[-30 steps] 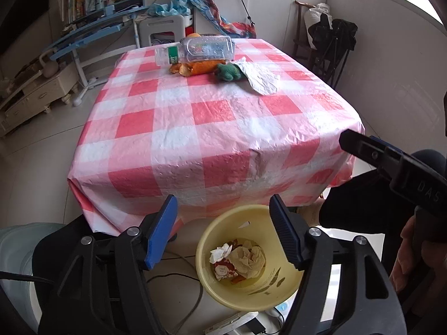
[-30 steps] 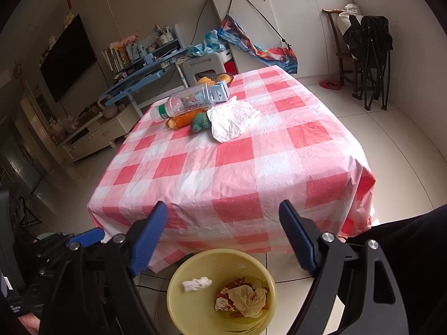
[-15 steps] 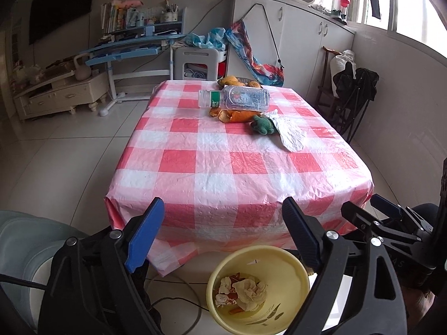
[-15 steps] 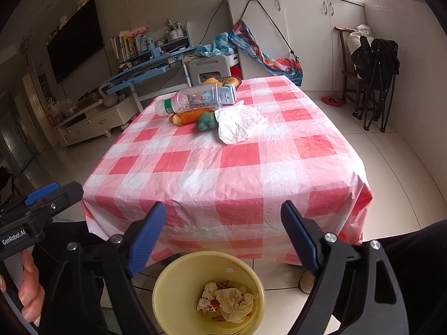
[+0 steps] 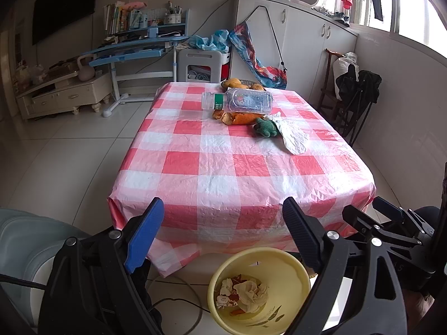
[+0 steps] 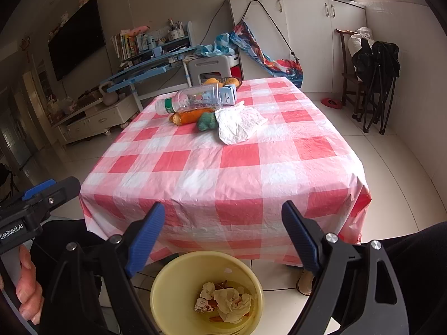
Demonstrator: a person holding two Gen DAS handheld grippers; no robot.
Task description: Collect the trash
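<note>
A yellow bin with crumpled tissues inside stands on the floor before the red-checked table. At the table's far end lie a clear plastic bottle, orange peel, a green lump and a crumpled white paper. My left gripper and right gripper are both open and empty, held above the bin, short of the table's near edge.
A blue desk, a grey stool and white cabinets stand behind the table. A chair with black bags is at the right. A cable lies on the floor by the bin.
Both grippers have risen and pulled back from the bin, so more of the table and room shows. Both stay open and empty.
</note>
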